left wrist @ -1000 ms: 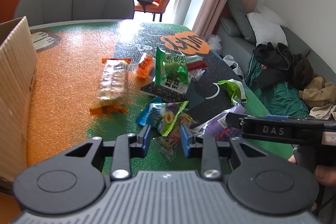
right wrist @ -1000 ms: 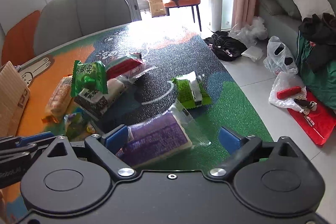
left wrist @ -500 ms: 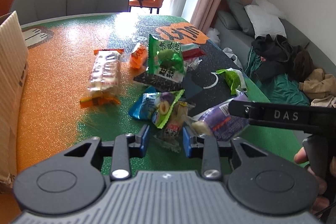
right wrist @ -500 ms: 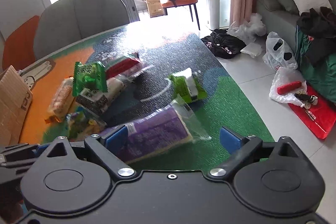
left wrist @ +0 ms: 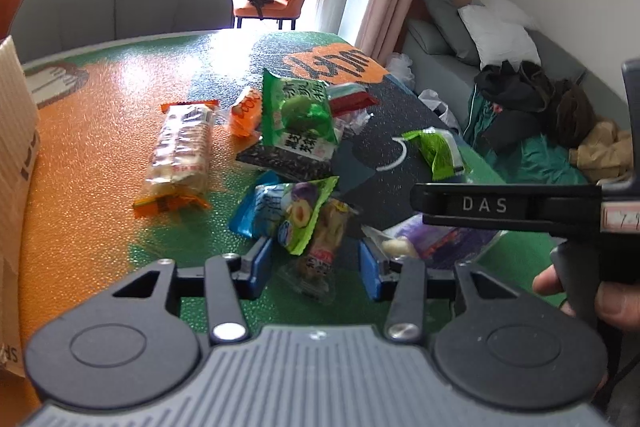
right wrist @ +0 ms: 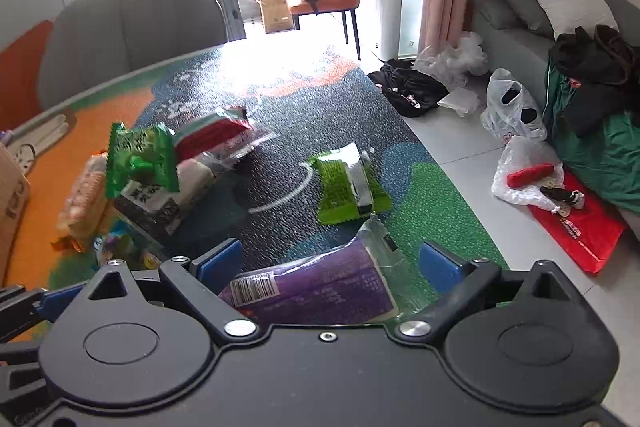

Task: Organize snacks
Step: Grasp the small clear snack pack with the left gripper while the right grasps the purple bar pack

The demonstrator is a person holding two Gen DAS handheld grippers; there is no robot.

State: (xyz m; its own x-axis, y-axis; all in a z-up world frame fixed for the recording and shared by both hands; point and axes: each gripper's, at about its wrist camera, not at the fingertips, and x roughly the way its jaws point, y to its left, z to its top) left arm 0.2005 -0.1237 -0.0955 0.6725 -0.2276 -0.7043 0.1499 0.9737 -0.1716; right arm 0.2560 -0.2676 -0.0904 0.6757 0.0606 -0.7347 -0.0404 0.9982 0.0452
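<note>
Sorting barely begun: snacks lie scattered on the surface [left wrist: 80,155].
My left claw [left wrist: 316,261] gapes around a clear packet [left wrist: 326,247]; my right claw [right wrist: 332,261] spreads wide over the purple pack [right wrist: 320,291], neither gripping.

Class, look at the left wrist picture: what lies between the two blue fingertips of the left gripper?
Between the left gripper's open fingers lies a small clear-wrapped snack, partly under the blue-and-green plum packet. The left wrist view shows this.

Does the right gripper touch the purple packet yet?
Cannot tell. In the right wrist view the open right gripper straddles the purple packet, but no contact or gap shows plainly.
</note>
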